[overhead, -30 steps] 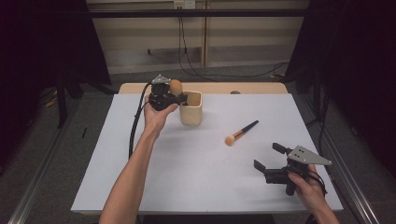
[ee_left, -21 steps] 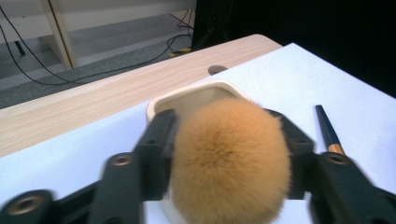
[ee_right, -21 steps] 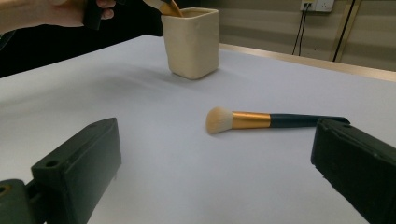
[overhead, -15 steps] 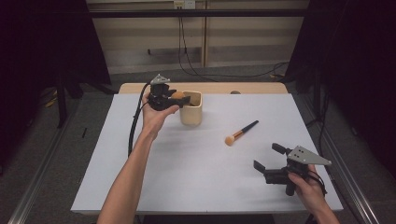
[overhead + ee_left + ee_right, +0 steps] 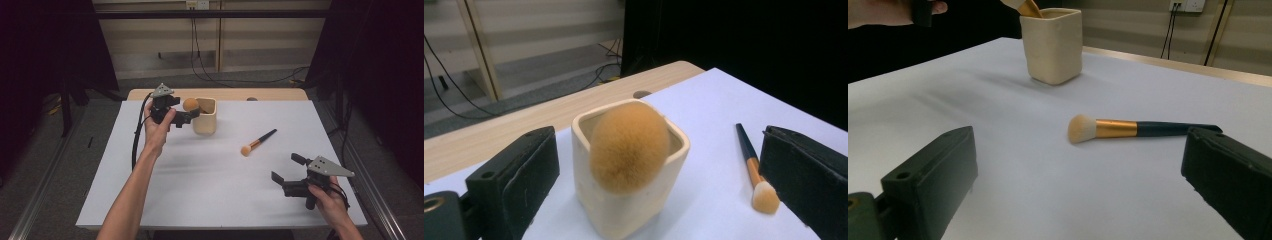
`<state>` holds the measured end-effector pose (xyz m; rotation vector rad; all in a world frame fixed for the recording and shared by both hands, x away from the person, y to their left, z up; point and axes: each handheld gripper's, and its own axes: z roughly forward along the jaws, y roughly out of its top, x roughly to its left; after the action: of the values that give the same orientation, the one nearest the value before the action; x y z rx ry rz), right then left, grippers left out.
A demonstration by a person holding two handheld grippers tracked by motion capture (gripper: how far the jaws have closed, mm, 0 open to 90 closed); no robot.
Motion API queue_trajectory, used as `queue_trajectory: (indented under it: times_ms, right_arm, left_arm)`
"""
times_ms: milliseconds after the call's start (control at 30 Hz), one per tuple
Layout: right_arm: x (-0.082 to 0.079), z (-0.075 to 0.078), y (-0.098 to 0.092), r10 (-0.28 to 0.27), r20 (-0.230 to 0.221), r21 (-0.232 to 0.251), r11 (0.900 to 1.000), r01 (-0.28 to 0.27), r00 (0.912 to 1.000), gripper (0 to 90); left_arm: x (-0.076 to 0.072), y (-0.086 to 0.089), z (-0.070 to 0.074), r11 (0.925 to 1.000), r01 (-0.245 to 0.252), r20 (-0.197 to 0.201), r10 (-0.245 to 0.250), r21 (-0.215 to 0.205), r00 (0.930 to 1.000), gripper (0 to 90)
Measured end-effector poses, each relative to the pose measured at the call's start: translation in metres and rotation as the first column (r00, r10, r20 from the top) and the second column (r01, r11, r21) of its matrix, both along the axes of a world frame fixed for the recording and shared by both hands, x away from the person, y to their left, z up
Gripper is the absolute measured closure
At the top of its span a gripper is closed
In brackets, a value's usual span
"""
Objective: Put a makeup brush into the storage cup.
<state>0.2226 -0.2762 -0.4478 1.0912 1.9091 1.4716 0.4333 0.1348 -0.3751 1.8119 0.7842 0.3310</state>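
- Where the white table (image 5: 165,200) spreads across the high view, it carries every item, and a strip of bare wood shows along its far edge.
- The person's left forearm (image 5: 131,195) reaches up from the bottom of that view toward the far left part of the table.
- The left gripper (image 5: 186,114) sits just left of the cream cup (image 5: 205,120); its jaws have just been opening and now stand wide apart with nothing gripped between them, the pads clear of the cup's walls in the left gripper view.
- The right gripper (image 5: 285,169) rests low at the near right of the table, held by the person's right hand (image 5: 327,200); its jaws are spread wide and hold nothing.
- The cup, square with rounded corners, stands upright on the far middle of the table, well apart from the right gripper.
- The large round brush (image 5: 629,147) stands in the cup, its fluffy orange-tan head up and leaning over the rim on the side nearest the left gripper; its handle is hidden inside.
- The small brush (image 5: 257,143) lies flat on the table between the cup and the right gripper, touching neither; it has a dark handle, a gold ferrule and pale bristles that point toward the person.
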Motion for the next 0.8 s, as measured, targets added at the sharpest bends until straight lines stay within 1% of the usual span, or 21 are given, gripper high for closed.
queue_trajectory:
  times_ms: [67,100,200,233,300,333,367,400,467,533,633,667,733,800]
  right_arm:
    - [0.000,0.000,0.000,0.001,0.000,0.002,1.000,-0.001,1.0000,1.1]
    - [0.000,0.000,0.000,0.001,0.000,0.001,1.000,-0.001,1.0000,1.1]
    - [0.000,0.000,0.001,0.000,-0.001,0.002,1.000,0.000,1.0000,1.1]
    - [0.000,0.000,0.001,0.000,-0.001,0.001,1.000,0.000,1.0000,1.1]
    - [0.000,0.000,0.000,0.001,-0.001,-0.002,1.000,-0.001,1.0000,1.1]
    - [0.000,0.000,0.000,0.000,-0.001,-0.003,1.000,0.000,1.0000,1.1]
    - [0.000,0.000,0.000,-0.001,0.000,-0.002,1.000,0.001,1.0000,1.1]
    - [0.000,0.000,0.000,0.000,-0.001,-0.002,1.000,0.000,1.0000,1.1]
    - [0.000,0.000,0.000,-0.002,-0.001,-0.002,1.000,0.002,1.0000,1.1]
    - [0.000,0.000,0.000,-0.003,-0.002,-0.004,1.000,0.003,1.0000,1.1]
    - [-0.001,0.000,0.000,-0.009,-0.003,0.002,1.000,0.009,1.0000,1.1]
    - [-0.001,0.000,0.000,-0.011,-0.003,0.002,1.000,0.011,0.9999,1.1]
    - [-0.001,0.000,-0.001,-0.012,-0.002,-0.001,1.000,0.012,0.9999,1.1]
    - [-0.001,0.000,-0.001,-0.013,0.000,0.000,1.000,0.013,0.9999,1.1]
  left_arm:
    - [-0.004,0.003,0.001,0.9999,0.003,-0.007,-0.003,-0.013,1.0000,2.7]
    - [-0.006,0.005,0.001,0.9999,0.005,-0.004,-0.005,-0.012,1.0000,2.8]
    - [-0.014,0.006,-0.002,0.9998,-0.015,0.003,0.015,0.014,0.9999,2.8]
    - [-0.016,0.006,-0.004,0.9993,-0.022,0.009,0.022,0.030,0.9997,2.9]
    - [-0.022,0.007,-0.007,0.9981,-0.028,0.016,0.027,0.056,0.9995,2.9]
    - [-0.024,0.008,-0.008,0.9977,-0.026,0.028,0.024,0.063,0.9993,2.9]
    - [-0.027,0.009,-0.010,0.9977,-0.026,0.050,0.023,0.062,0.9985,2.8]
    - [-0.030,0.010,-0.011,0.9979,-0.029,0.061,0.025,0.058,0.9978,2.8]
    - [-0.034,0.013,-0.012,0.9983,-0.026,0.046,0.023,0.053,0.9987,2.8]
    - [-0.039,0.016,-0.013,0.9986,-0.032,0.044,0.030,0.043,0.9986,2.9]
    - [-0.047,0.020,-0.014,0.9986,-0.034,0.046,0.032,0.039,0.9984,3.1]
    - [-0.050,0.021,-0.014,0.9987,-0.035,0.053,0.033,0.038,0.9980,3.0]
    - [-0.054,0.023,-0.015,0.9991,-0.037,0.052,0.036,0.021,0.9980,3.1]
    - [-0.059,0.027,-0.015,0.9993,-0.032,0.058,0.031,0.020,0.9978,3.1]
